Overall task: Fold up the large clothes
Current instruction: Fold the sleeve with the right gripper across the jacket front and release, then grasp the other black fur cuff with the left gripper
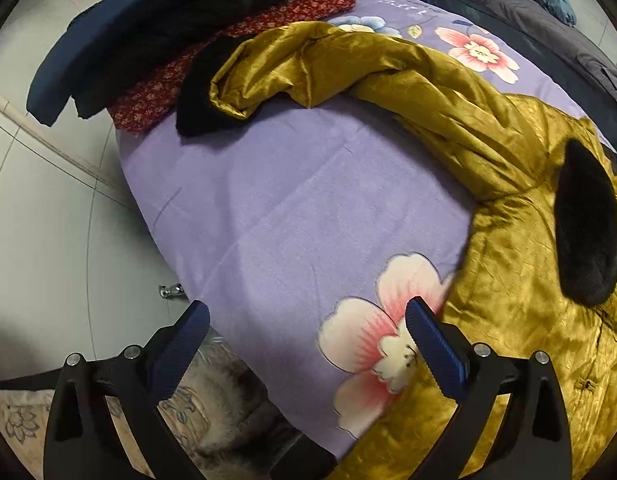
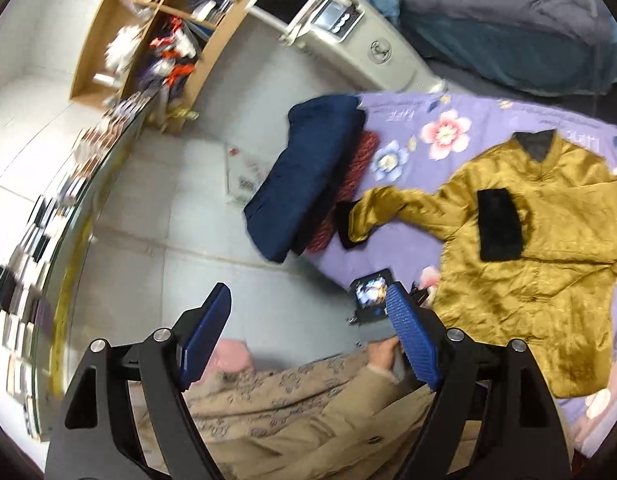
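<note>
Purple flowered bedsheet [image 1: 292,208] lies bare and open beneath the left gripper [image 1: 308,344], which points steeply down with jaws spread wide and nothing between them, near the bed's corner. Just beside its right finger starts the gold jacket [image 1: 508,280], spread flat, one sleeve reaching toward the folded clothes stack [image 1: 148,40] at the far edge. The right gripper [image 2: 308,332] hangs high over the floor [image 2: 148,220], jaws wide, empty.

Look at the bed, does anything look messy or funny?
The gold jacket lies mostly flat, but one sleeve is bunched and twisted toward the pile of folded clothes. That pile hangs over the bed's edge. Both grippers are open and hold nothing.
</note>
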`<state>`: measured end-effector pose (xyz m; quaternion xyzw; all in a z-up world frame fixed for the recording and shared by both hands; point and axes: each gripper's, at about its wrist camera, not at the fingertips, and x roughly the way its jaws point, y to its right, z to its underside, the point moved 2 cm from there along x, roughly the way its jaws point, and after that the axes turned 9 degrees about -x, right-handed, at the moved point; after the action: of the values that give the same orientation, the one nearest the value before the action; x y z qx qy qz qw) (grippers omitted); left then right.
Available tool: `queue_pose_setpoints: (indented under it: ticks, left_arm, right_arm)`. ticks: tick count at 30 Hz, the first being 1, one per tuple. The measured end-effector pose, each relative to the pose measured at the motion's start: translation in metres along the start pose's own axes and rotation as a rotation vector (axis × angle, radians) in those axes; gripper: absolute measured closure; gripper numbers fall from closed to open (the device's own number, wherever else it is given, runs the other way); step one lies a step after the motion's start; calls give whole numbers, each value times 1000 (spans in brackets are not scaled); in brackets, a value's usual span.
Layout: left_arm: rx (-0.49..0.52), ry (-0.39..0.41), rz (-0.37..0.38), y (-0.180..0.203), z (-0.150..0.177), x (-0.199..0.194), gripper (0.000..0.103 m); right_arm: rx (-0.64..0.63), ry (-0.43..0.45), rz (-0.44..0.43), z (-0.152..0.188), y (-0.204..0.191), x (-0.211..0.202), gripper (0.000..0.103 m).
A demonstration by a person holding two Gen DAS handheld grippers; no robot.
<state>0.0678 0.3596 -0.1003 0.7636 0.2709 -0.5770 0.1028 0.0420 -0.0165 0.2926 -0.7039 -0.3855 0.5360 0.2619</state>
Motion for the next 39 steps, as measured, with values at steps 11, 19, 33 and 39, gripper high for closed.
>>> queue_pose_setpoints:
  ticks: [11, 19, 33, 39]
  left_arm:
    - [-30, 51, -166, -75, -56, 58, 6]
    - [-86, 26, -137, -115, -104, 96, 6]
    - [219, 28, -16, -77, -176, 152, 81]
    - [237, 91, 167, -99, -193, 50, 93]
  right_arm:
    - [-8, -64, 1, -9, -16, 33, 23]
    - [-17, -63, -2, -24, -24, 63, 23]
    - [100, 9, 309, -49, 66, 125, 23]
    - [89, 89, 475, -38, 135, 115, 23]
